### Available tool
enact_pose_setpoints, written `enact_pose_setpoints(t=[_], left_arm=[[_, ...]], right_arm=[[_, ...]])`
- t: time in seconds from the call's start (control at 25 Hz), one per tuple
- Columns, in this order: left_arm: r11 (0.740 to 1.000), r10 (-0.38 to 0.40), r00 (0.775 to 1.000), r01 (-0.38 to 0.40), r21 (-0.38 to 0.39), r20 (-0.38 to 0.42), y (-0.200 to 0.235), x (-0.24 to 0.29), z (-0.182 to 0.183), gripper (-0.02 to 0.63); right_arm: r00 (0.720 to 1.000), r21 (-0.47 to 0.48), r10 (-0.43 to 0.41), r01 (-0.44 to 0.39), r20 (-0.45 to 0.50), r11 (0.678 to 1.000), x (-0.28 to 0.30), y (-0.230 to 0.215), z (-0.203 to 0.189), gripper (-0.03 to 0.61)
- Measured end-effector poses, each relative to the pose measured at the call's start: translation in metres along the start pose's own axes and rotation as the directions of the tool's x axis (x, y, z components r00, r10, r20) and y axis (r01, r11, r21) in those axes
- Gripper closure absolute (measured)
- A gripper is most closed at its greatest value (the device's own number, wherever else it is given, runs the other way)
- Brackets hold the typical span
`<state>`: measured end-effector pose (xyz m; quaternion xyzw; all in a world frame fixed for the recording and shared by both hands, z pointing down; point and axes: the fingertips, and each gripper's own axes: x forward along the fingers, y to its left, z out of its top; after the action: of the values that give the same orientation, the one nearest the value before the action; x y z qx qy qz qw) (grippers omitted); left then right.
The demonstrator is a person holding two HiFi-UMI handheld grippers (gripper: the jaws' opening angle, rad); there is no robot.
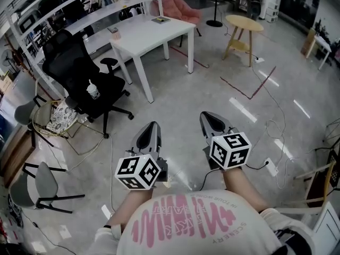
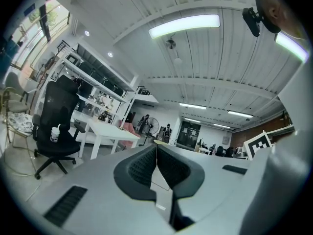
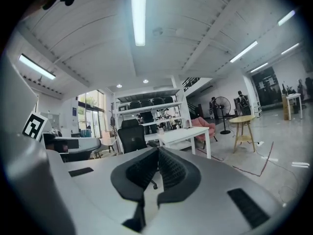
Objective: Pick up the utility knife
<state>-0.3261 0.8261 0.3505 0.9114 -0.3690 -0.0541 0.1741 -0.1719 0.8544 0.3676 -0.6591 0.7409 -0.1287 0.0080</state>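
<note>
Left gripper (image 1: 151, 126) and right gripper (image 1: 211, 117), held side by side close to the person's chest and pointing roughly level across an open floor. Each gripper's own view showed its ribbed pads pressed together with nothing between them, so both were clenched and empty. The utility knife could not be made out in any view; two small items lay on the white table (image 1: 154, 33) ahead of the left gripper, a flat dark one (image 1: 161, 19) at the far corner and a smaller one (image 1: 113, 33) toward the shelving side, but neither was clear enough to be named as the knife. By this evidence the task had not begun: no approach had been made, the jaws had yet to be parted, and finding, reaching and grasping the knife all remained. A black office chair (image 1: 79, 73) with a lidded cup (image 1: 93, 91) on its seat stood ahead and to the left of the left gripper, beside the table's near end. A round wooden table (image 1: 243, 23) stood well ahead of the right gripper, and a pink chair (image 1: 180, 7) lay beyond the white table. Loose cable (image 1: 271, 126) trailed on the floor to the right of the right gripper. Bare floor lay between the grippers and the white table, and the office chair was judged the likeliest obstruction at its near end.
</note>
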Motion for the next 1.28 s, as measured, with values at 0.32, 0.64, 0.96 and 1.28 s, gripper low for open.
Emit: enact_pose_setpoints(t=[0.32, 0.64, 0.96, 1.28], left_arm=[[1.000, 0.001, 1.000, -0.002, -0.022, -0.023, 0.035, 0.041, -0.001, 0.589], [0.999, -0.042, 0.999, 0.041, -0.032, -0.022, 0.105, 0.138, 0.034, 0.589], [0.992, -0.128, 0.992, 0.128, -0.013, 0.013, 0.180, 0.231, 0.114, 0.589], [0.990, -0.143, 0.989, 0.143, -0.013, 0.037, 0.238, 0.279, 0.143, 0.589]], right_arm=[[0.999, 0.000, -0.031, 0.031, -0.027, 1.000, 0.045, -0.020, -0.001, 0.561], [0.997, 0.008, -0.066, 0.066, -0.027, 0.998, 0.155, -0.043, 0.025, 0.563], [0.996, 0.066, -0.076, 0.073, 0.040, 0.995, 0.276, -0.050, 0.089, 0.561], [0.995, 0.049, -0.091, 0.088, 0.049, 0.995, 0.349, -0.051, 0.105, 0.561]])
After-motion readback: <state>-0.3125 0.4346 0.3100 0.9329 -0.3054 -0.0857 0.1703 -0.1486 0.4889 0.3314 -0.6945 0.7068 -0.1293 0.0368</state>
